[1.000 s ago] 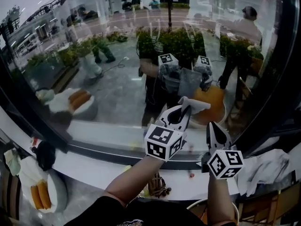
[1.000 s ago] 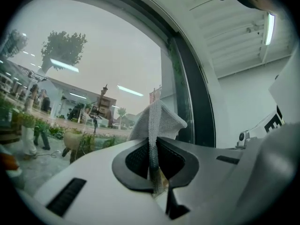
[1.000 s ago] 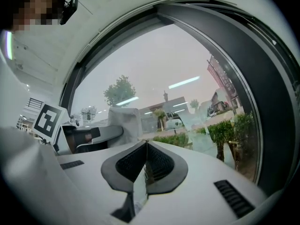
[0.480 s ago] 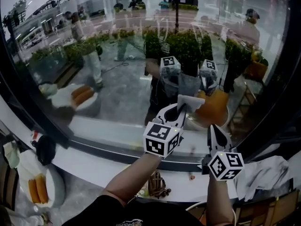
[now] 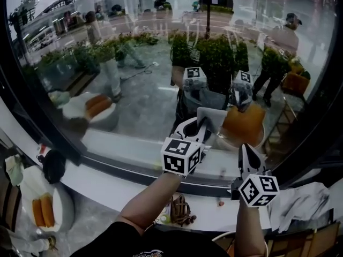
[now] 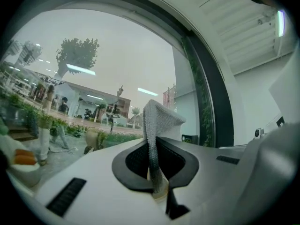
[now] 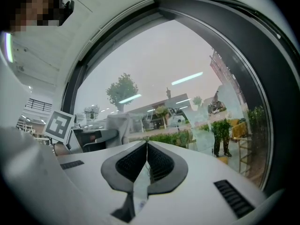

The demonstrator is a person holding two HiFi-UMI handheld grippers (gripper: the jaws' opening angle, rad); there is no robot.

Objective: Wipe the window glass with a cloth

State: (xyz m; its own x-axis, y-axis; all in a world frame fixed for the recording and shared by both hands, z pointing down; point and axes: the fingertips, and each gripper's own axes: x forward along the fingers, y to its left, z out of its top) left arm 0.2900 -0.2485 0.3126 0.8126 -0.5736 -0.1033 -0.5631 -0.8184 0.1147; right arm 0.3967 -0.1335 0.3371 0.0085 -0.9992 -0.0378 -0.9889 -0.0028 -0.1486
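Observation:
The window glass (image 5: pixel 144 90) fills the upper part of the head view. My left gripper (image 5: pixel 202 125) is raised in front of it, shut on a grey cloth (image 5: pixel 212 117). The cloth's top edge meets its own reflection, so it lies against the pane. In the left gripper view the cloth (image 6: pixel 157 119) stands up out of the left gripper (image 6: pixel 153 146), folded over toward the glass. My right gripper (image 5: pixel 246 153) is lower and to the right, near the dark window frame (image 5: pixel 134 170). In its own view the right gripper (image 7: pixel 146 145) is shut with nothing between the jaws.
A white sill (image 5: pixel 107 185) runs below the frame. A plate (image 5: pixel 33 186) with browned rolls and a black object (image 5: pixel 53 166) sit at the left. A crumpled white cloth (image 5: pixel 300 196) lies at the right. A small brown item (image 5: pixel 181 210) rests on the sill near my left arm.
The left gripper and cloth have shifted slightly left along the glass, and the cloth now sits flatter and squarer. The right gripper has hardly moved.

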